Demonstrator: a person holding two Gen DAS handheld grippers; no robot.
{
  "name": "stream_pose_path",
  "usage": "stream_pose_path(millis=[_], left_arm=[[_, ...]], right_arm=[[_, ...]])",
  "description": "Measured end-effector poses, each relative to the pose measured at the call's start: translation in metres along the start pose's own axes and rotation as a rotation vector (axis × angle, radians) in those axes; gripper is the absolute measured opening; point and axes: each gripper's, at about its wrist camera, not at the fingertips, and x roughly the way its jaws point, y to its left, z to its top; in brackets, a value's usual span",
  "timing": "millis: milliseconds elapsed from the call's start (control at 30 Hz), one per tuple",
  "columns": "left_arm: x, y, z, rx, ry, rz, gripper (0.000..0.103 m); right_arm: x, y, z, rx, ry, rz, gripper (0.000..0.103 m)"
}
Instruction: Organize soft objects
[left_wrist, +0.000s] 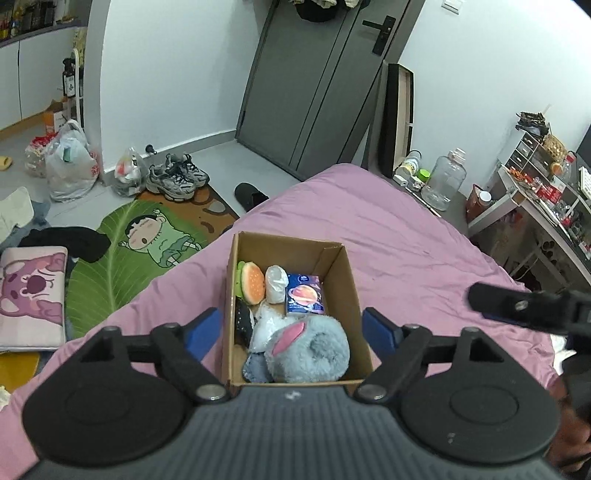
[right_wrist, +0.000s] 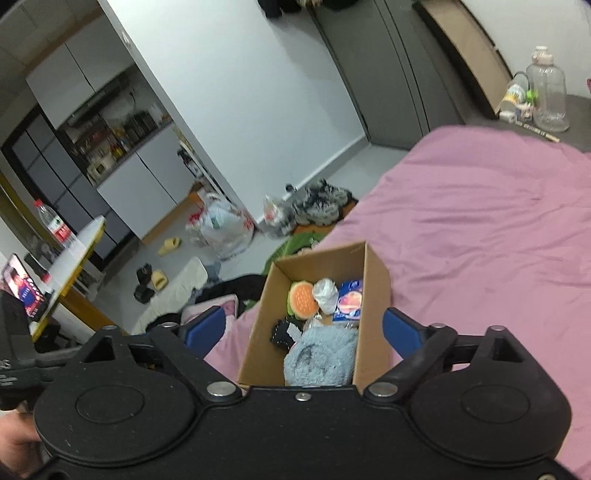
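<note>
A cardboard box (left_wrist: 338, 273) (right_wrist: 375, 273) stands on the pink bed near its left edge. Inside lie a rolled grey-blue fluffy plush with a pink ear (left_wrist: 314, 350) (right_wrist: 321, 356), a burger toy (left_wrist: 253, 282) (right_wrist: 302, 299), a white wrapped bundle (left_wrist: 276, 282) (right_wrist: 325, 291), a blue planet-print pack (left_wrist: 305, 295) (right_wrist: 349, 301) and a black spotted item (left_wrist: 243, 321) (right_wrist: 281, 332). My left gripper (left_wrist: 293, 326) hangs above the box, open, with nothing between its blue pads. My right gripper (right_wrist: 303, 328) also hovers over the box, open and empty; part of it shows in the left wrist view (left_wrist: 524, 306).
The pink bedsheet (left_wrist: 406, 236) (right_wrist: 480, 229) spreads right of the box. On the floor left lie a green cartoon rug (left_wrist: 140, 251), a pink pillow (left_wrist: 33, 295), sneakers (left_wrist: 177, 177), plastic bags (left_wrist: 70, 166) and a slipper (left_wrist: 249, 195). A cluttered desk (left_wrist: 546, 206) stands right.
</note>
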Motion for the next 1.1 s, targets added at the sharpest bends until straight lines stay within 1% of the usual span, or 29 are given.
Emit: stream_pose_path(millis=[67,133,200,300,433,567,667,800,933,1100], left_arm=[[-0.005,-0.001,-0.001,-0.002,0.002,-0.001,0.088],[-0.010,-0.004,-0.002,0.002,0.009,-0.011,0.091],[-0.016,-0.008,-0.002,0.017,0.010,0.000,0.093],[-0.029,-0.014,0.000,0.030,-0.001,0.017,0.093],[-0.053,-0.019,0.001,0.026,-0.039,0.020,0.095],[-0.075,-0.030,0.000,0.031,-0.068,0.042,0.097],[-0.087,-0.041,-0.003,0.047,-0.082,0.064,0.099],[-0.100,-0.052,-0.008,0.059,-0.107,0.072,0.100],[-0.109,-0.061,-0.012,0.066,-0.127,0.077,0.100],[-0.120,-0.068,-0.018,0.063,-0.150,0.106,0.101]], right_arm=[[-0.011,-0.004,0.001,-0.001,-0.008,0.002,0.094],[-0.021,-0.008,0.002,-0.001,-0.019,-0.002,0.098],[-0.030,-0.014,0.004,0.001,-0.028,-0.005,0.099],[-0.040,-0.019,0.006,-0.003,-0.035,-0.015,0.103],[-0.055,-0.021,0.007,-0.036,-0.023,-0.049,0.103],[-0.073,-0.022,0.008,-0.055,-0.019,-0.066,0.103],[-0.088,-0.023,0.009,-0.072,-0.031,-0.091,0.103],[-0.106,-0.025,0.009,-0.097,-0.048,-0.122,0.103],[-0.118,-0.027,0.007,-0.122,-0.046,-0.151,0.103],[-0.131,-0.025,0.003,-0.133,-0.044,-0.164,0.103]])
